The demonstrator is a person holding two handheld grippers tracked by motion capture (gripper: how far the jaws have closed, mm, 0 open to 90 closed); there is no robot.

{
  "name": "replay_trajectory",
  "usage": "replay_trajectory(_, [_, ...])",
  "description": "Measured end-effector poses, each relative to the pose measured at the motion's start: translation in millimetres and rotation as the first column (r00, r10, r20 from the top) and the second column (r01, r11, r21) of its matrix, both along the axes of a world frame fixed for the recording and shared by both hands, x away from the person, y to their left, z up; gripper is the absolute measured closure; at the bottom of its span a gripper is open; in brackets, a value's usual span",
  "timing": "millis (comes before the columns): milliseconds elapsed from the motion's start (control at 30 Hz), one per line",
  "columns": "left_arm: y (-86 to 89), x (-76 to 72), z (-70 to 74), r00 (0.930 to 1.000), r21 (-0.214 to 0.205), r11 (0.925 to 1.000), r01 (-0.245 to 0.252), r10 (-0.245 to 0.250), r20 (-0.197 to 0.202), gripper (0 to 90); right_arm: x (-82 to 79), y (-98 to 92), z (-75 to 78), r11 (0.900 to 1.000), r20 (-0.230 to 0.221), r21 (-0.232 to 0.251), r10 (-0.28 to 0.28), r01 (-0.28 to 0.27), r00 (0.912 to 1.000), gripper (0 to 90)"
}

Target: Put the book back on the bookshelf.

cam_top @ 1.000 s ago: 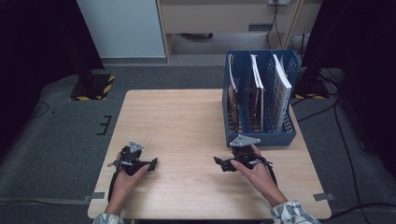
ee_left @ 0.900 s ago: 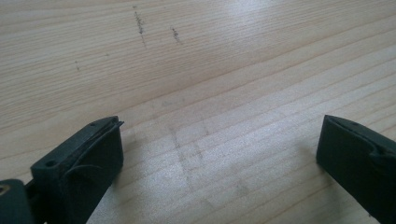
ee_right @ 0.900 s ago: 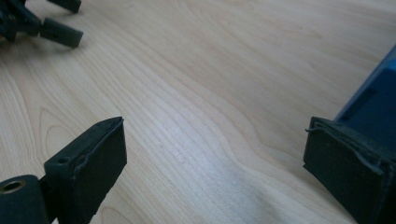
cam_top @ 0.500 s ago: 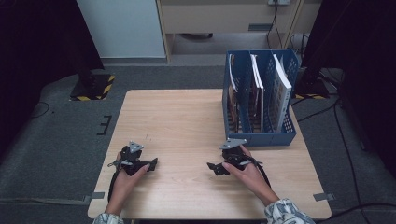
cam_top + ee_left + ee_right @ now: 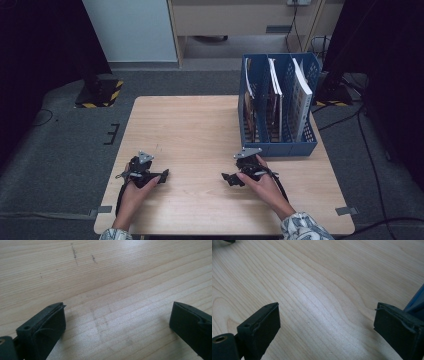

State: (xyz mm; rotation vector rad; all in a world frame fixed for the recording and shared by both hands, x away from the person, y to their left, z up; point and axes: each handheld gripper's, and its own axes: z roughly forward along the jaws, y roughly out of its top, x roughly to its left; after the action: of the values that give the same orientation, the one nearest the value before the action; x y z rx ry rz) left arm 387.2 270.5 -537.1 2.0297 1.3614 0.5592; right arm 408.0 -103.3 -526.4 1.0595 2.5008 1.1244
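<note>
Both grippers rest low on the wooden table (image 5: 200, 125), jaws spread and empty: left gripper (image 5: 161, 176) near the front-left edge, right gripper (image 5: 228, 178) just beside the blue file rack (image 5: 278, 148) holding books (image 5: 300, 95).

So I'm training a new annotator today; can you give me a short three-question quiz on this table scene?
1. True or false: the left gripper is shut on a book.
2. How many compartments does the blue file rack have? A) two B) three C) five
3. Fill in: the right gripper rests on the wooden ____.

Key: 1. False; in the left gripper view its jaws stand wide apart over bare wood. 2. B. 3. table.
</note>
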Motion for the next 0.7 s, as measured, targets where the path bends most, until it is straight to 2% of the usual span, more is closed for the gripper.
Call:
replay_trajectory(233, [0.0, 0.0, 0.0, 1.0000, 0.000, 1.0000, 0.000, 0.000, 0.000, 0.0, -1.4, 4.0, -8.8, 0.9992, 0.008, -0.038, -0.009, 0.009, 0.9999, 6.8])
replay_trajectory(333, [0.0, 0.0, 0.0, 1.0000, 0.000, 1.0000, 0.000, 0.000, 0.000, 0.0, -1.9, 5.2, -10.1, 0.9992, 0.022, -0.032, -0.024, 0.024, 0.9995, 6.6])
replay_trajectory(367, [0.0, 0.0, 0.0, 1.0000, 0.000, 1.0000, 0.001, -0.001, 0.000, 0.0, -3.8, 7.9, -12.1, 0.9977, 0.059, -0.065, -0.016, 0.020, 0.9982, 5.9])
replay_trajectory(400, [-0.1, -0.1, 0.0, 1.0000, 0.000, 1.0000, 0.002, -0.002, 0.000, 0.0, -4.6, 9.1, -12.9, 0.9974, 0.066, -0.071, -0.008, 0.013, 0.9978, 4.8])
replay_trajectory(700, [-0.6, -0.7, 0.0, 1.0000, -0.001, 1.0000, 0.008, -0.008, 0.000, 0.0, -5.6, 9.7, -12.9, 0.9965, 0.057, -0.077, -0.029, 0.033, 0.9980, 3.3])
